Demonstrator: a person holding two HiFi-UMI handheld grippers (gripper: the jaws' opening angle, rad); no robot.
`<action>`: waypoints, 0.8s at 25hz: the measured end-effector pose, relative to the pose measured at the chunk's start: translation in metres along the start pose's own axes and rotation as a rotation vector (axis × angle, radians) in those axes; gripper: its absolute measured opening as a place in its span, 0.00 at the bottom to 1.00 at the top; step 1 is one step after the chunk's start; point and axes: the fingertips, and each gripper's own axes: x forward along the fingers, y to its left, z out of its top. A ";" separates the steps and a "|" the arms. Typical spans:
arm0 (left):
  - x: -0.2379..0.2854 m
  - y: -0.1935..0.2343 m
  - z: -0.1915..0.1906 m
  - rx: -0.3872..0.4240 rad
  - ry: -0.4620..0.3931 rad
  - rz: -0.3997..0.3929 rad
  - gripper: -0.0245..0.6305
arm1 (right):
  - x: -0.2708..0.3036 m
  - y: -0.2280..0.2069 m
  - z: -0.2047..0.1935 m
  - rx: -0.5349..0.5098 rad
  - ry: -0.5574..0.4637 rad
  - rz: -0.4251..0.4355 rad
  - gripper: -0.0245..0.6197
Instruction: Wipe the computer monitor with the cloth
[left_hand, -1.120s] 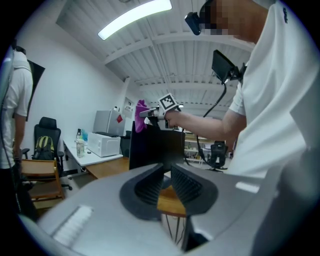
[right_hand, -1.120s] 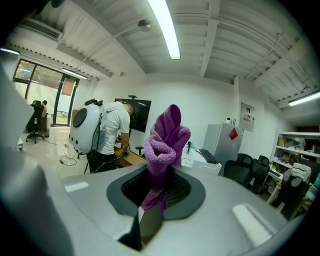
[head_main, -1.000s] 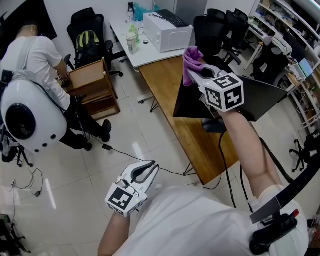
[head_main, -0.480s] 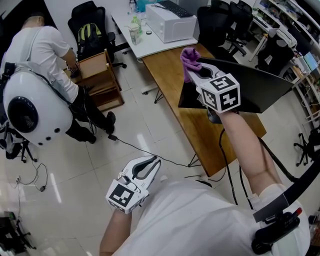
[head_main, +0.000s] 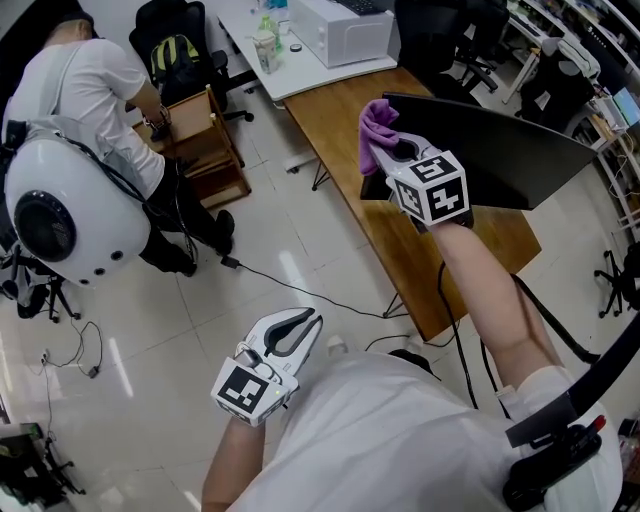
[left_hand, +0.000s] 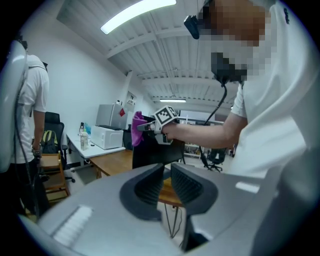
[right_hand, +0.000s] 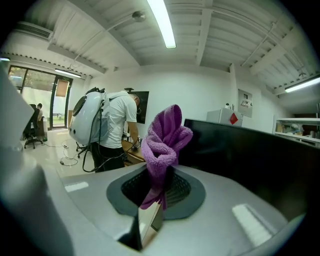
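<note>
Beside the monitor's (head_main: 500, 150) end, right gripper (head_main: 388, 143) is clamping the purple cloth (head_main: 376, 122) by a thin fold. It is probably risking slippage under wiping pressure. Left gripper (head_main: 291, 336) is hanging low, jaws together, empty.

Bunched purple cloth (head_main: 376, 125), upright, at the left edge of the black monitor (head_main: 500, 150), screen dark

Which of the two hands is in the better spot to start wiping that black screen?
Right. The right gripper is shut on the purple cloth, held at the edge of the monitor. The left gripper hangs low beside the person, shut on nothing, far from it.
</note>
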 end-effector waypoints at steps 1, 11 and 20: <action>0.000 0.001 -0.001 0.002 0.003 -0.001 0.14 | 0.002 0.000 -0.004 0.005 0.006 0.002 0.11; 0.002 0.012 -0.001 -0.013 0.043 0.019 0.14 | 0.028 0.010 -0.063 0.055 0.078 0.029 0.11; -0.004 0.022 -0.001 0.012 0.092 0.041 0.15 | 0.048 0.023 -0.129 0.068 0.143 0.040 0.11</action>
